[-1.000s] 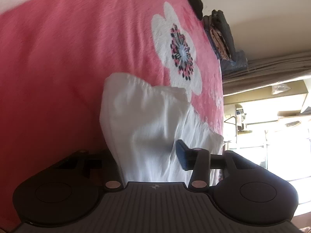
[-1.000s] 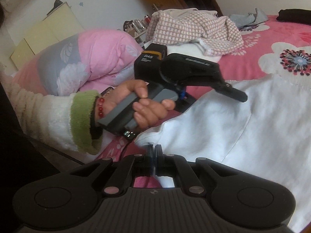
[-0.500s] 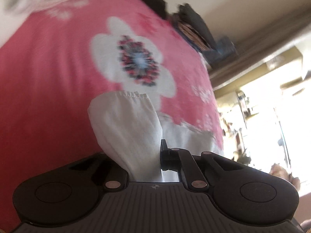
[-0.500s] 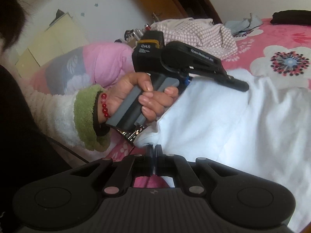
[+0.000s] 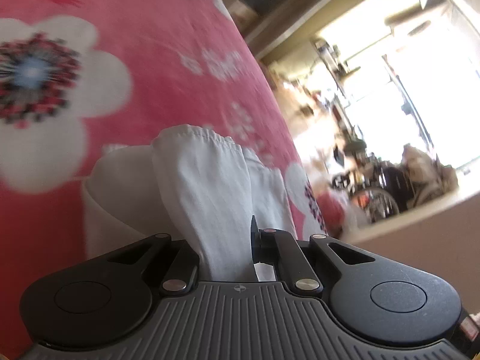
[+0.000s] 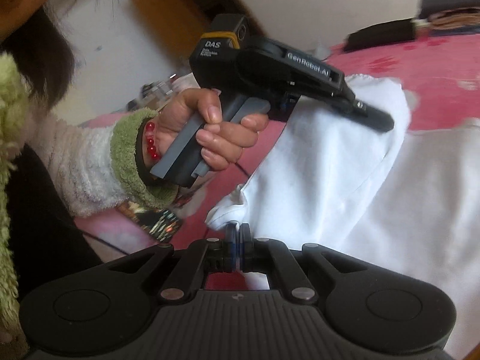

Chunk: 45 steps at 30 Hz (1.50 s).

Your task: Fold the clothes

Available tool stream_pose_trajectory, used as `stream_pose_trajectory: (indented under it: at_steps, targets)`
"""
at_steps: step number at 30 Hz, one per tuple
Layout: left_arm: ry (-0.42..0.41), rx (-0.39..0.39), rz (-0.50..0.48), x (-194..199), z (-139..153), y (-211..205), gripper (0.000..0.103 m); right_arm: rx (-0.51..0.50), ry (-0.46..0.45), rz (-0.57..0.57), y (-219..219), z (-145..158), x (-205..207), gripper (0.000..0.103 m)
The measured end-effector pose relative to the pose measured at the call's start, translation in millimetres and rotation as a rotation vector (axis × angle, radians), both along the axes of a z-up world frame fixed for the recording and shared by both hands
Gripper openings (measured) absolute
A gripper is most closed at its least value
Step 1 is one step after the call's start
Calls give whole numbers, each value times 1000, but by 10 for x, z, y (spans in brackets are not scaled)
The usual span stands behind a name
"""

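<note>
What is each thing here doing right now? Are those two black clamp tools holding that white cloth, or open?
Left gripper: jaws shut on a bunched fold of cloth.
Right gripper: jaws shut on a corner.
White garment: lifted at both held points, the rest draped on the bed.
Pink floral bedspread: spread under the garment.

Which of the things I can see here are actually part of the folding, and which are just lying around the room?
Part of the job:
white garment
left gripper, shut on the cloth
right gripper, pinching a corner
pink flowered bedspread it lies on

Just lying about:
dark folded clothes on the far edge of the bed
wheelchair beyond the bed
</note>
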<state>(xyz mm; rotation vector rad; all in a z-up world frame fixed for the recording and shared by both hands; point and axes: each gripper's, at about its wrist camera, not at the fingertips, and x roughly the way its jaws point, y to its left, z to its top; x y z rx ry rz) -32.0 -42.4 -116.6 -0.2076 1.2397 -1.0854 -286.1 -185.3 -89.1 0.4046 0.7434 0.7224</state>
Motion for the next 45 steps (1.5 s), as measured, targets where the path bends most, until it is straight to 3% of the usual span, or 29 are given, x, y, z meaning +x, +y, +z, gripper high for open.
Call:
stream_pose_trajectory:
  at_steps: [6,10,12,14,15,17,19,24,26,27,28,29,31,40,45]
  targets:
    - [-25,52,-128,-147,-165,-523,4,-5,58,-218,-422,-50,-272,1]
    - [-84,84,-185,-244,-214,-716,6,2,88,-350,-625,-99,-452,1]
    - [-82,97,-204,-259,-235,-744,19,14,113,-414,-690,-149,-552,1]
    - [-79,105,-220,-272,-253,-770,39,50,159,-484,-757,-215,-625,1]
    - [-73,90,-217,-264,-242,-768,42,69,184,-519,-788,-247,-661,1]
    - [-68,57,-190,-252,-204,-728,60,118,240,-594,-889,-339,-755,1]
    - [-58,14,-142,-225,-164,-667,65,167,296,-651,-980,-400,-843,1]
    - [27,-113,-23,-135,-83,-413,66,235,419,-724,-1110,-545,-902,4]
    - [2,-133,-22,-133,-9,-348,66,231,469,-751,-1145,-569,-935,5]
    - [-17,-137,-24,-135,32,-327,66,226,494,-765,-1167,-577,-952,11]
    - [-38,-135,-27,-135,67,-280,66,216,514,-774,-1193,-569,-965,24]
    - [-52,-132,-32,-140,100,-250,66,194,516,-773,-1217,-530,-975,28]
    - [-69,-115,-47,-138,136,-181,66,126,503,-748,-1257,-422,-966,49]
    - [-167,-27,-97,-376,146,335,66,-184,465,-449,-1255,89,-516,49]
    - [-220,15,-168,-760,41,458,66,-224,385,-340,-991,60,-223,49]
